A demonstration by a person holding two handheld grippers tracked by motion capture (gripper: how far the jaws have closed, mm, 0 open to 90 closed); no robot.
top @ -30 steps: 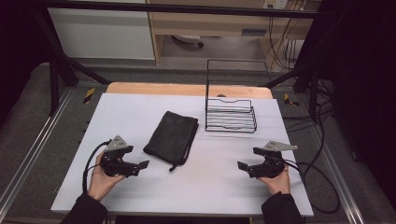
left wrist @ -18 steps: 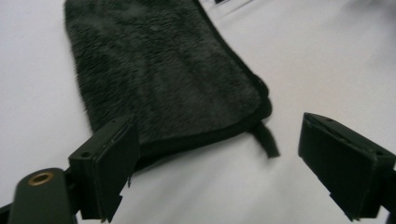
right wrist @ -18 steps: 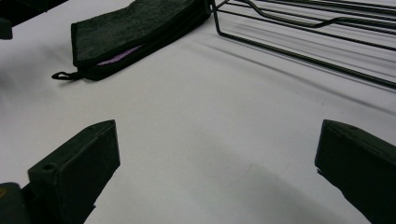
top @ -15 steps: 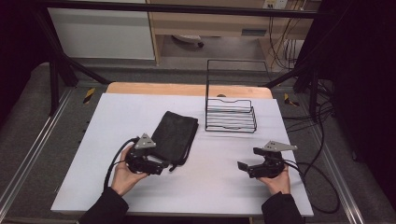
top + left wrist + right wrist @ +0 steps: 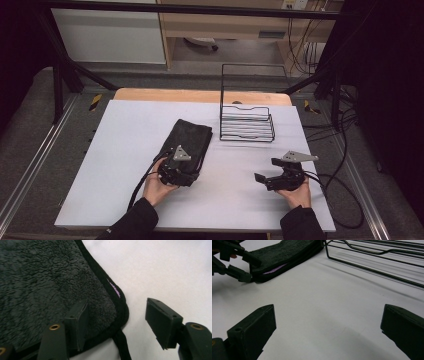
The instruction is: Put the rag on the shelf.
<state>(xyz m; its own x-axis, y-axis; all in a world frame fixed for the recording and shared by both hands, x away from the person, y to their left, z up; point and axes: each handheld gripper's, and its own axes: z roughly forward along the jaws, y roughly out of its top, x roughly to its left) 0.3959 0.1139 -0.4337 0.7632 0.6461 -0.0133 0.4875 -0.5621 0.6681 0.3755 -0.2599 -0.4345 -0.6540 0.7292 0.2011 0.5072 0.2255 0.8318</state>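
White table [image 5: 125,150] w/ folded dark fleece cloth [image 5: 189,142], black-trimmed.

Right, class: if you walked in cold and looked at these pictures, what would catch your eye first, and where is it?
First, the dark fleecy folded cloth lying mid-table on the white table. The left gripper is at the cloth's near corner, one of its fingers over the fleece and the other over bare table; they have just been closing but do not yet pinch it. Behind to the right stands a black wire rack, and the right gripper waits open at the near right.
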